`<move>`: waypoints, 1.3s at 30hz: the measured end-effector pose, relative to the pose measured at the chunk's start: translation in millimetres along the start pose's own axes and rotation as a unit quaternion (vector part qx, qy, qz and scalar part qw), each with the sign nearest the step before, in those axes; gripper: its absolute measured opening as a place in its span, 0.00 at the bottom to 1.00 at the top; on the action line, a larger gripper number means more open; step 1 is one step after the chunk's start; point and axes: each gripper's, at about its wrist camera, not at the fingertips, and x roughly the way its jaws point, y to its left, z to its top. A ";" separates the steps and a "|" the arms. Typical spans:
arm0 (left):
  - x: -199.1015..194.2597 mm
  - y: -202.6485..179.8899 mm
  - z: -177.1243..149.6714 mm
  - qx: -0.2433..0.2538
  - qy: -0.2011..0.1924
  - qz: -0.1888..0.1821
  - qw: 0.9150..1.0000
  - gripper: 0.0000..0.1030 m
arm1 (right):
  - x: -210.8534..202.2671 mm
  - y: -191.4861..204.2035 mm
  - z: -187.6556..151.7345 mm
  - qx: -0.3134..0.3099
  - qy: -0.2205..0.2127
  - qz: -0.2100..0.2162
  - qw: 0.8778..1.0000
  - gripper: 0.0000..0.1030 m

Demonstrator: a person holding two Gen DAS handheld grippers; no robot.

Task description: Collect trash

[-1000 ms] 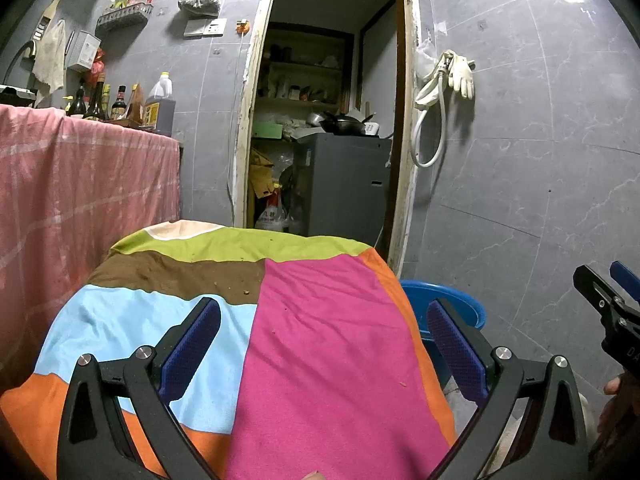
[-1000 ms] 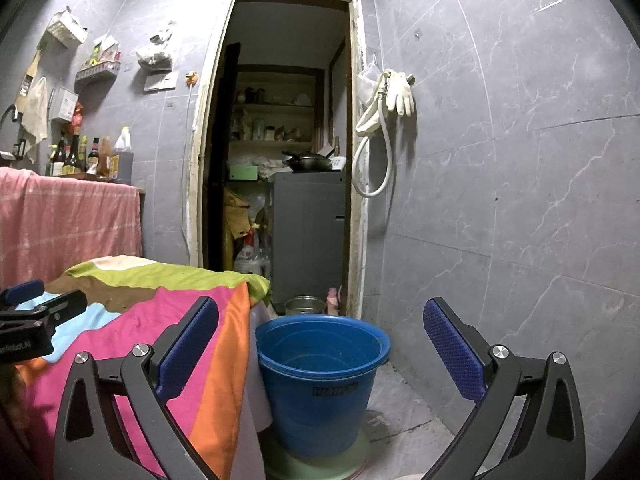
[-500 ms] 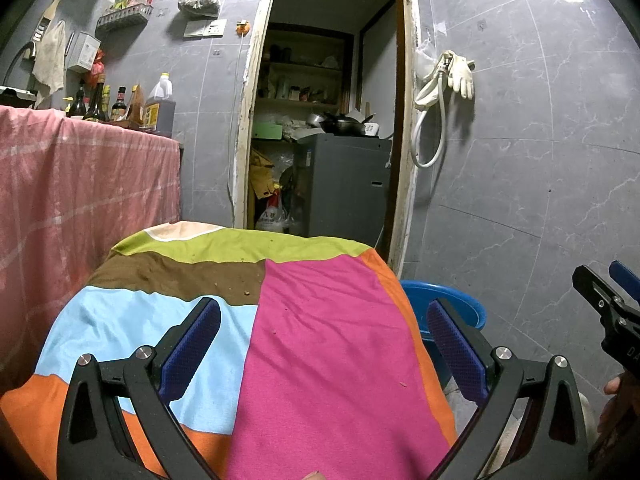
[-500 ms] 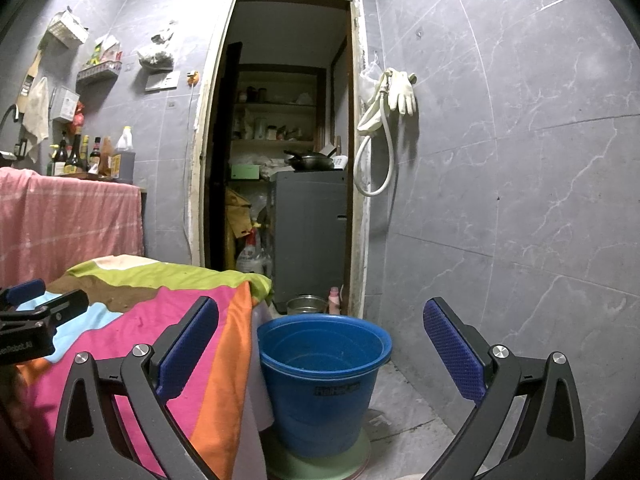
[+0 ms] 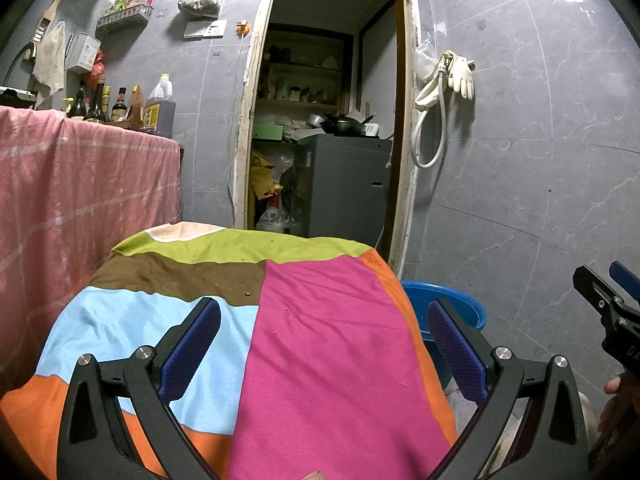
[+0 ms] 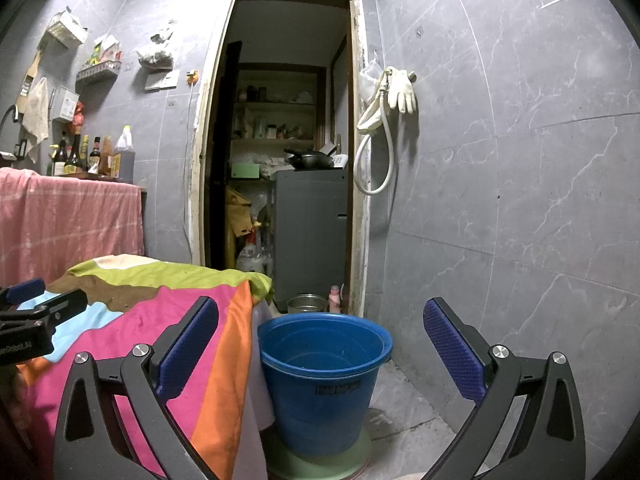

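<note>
Nothing is shifting since the earlier frames — both tools are holding position. Left gripper [image 5: 320, 344] is hovering wide open and empty over the colourful cloth [image 5: 320, 340], crumbs [image 5: 247, 293] lying just ahead. Right gripper [image 6: 320, 344] is hovering wide open, empty — blue bucket [image 6: 324, 380] sitting below, between its fingers.

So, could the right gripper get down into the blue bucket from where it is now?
Probably yes. The right gripper is open and empty, and the blue bucket stands on the floor straight ahead with its mouth uncovered. The colourful cloth hangs beside it at the left, not over the opening.
</note>
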 end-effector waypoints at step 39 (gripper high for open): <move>1.4 5.7 3.6 -0.001 0.005 0.006 1.000 0.98 | -0.2 0.3 0.7 0.001 0.002 0.000 1.000 1.00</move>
